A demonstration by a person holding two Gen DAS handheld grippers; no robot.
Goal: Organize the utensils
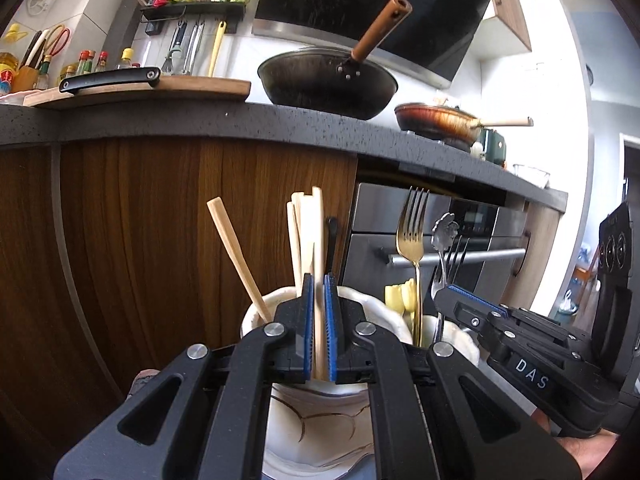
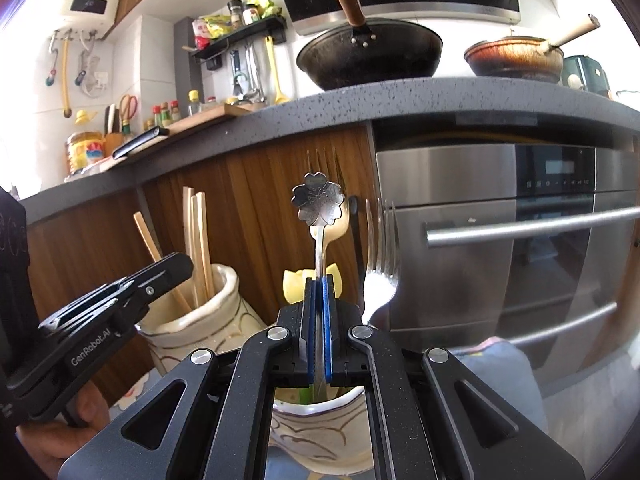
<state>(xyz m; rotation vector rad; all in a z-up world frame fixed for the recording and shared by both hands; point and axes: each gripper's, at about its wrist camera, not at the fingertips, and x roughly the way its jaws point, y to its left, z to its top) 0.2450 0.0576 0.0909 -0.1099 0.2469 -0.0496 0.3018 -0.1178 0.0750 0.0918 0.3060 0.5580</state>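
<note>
Here, left tongs point(image 1: 319, 328) clamped on an upright chopstick point(image 1: 318, 240) above its jar point(image 1: 256, 316), right tongs point(image 2: 319, 330) on an upright flower-handled spoon point(image 2: 318, 204).

Black wok point(image 1: 328, 80), cutting board point(image 1: 140, 92), oven point(image 2: 520, 240)

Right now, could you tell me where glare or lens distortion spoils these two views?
Left wrist view: daylight blows out the right side beyond the countertop, whose edge bows with the fisheye; the chopstick in the left tool looks slightly smeared. Right wrist view: the upper left corner is washed out, the oven front curves, and the flower-handled spoon stays sharp.
</note>
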